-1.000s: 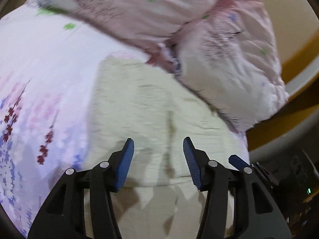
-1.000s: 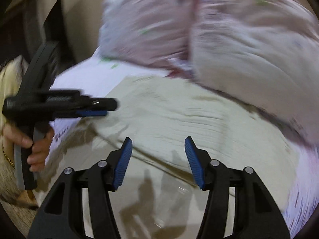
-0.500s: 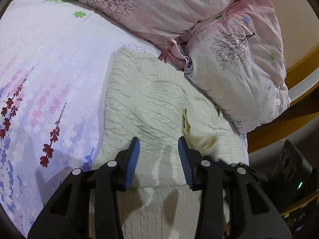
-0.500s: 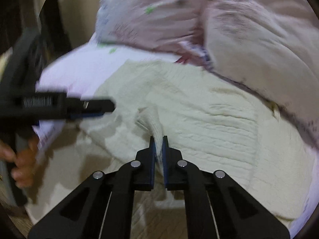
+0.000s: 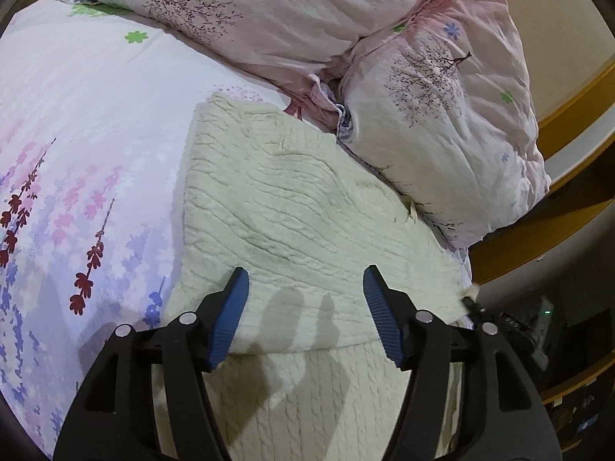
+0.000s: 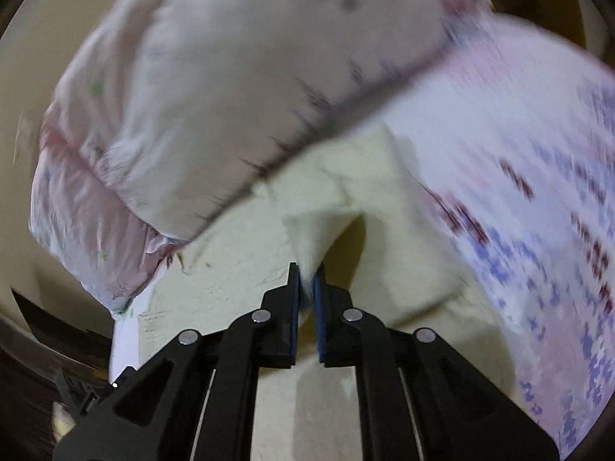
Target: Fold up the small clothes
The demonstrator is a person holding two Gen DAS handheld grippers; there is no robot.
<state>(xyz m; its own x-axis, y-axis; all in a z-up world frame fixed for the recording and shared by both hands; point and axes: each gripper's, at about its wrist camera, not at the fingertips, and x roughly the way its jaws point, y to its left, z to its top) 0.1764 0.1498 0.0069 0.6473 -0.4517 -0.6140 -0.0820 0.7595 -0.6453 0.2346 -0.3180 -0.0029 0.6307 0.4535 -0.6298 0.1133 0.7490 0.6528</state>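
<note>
From the left wrist we're seeing the cream cable-knit sweater (image 5: 292, 207) lying on the floral bedsheet (image 5: 84, 123), its far edge touching the pink pillows (image 5: 442, 123). Our left gripper (image 5: 305, 299) is hovering over it with jaws spread wide, gripping nothing. Right wrist view is blurry, but our right gripper (image 6: 306, 288) is pinching a raised fold of the sweater (image 6: 326, 207) between nearly closed jaws.

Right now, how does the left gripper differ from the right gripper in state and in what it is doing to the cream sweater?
The left gripper is open, its blue pads spread wide above the cream sweater; the right gripper is shut on a fold of it. The left gripper holds nothing, while the right gripper has a ridge of knit raised. The left view is sharp, the right one motion-blurred. Both share black arms with blue pads and are over the same sweater.
</note>
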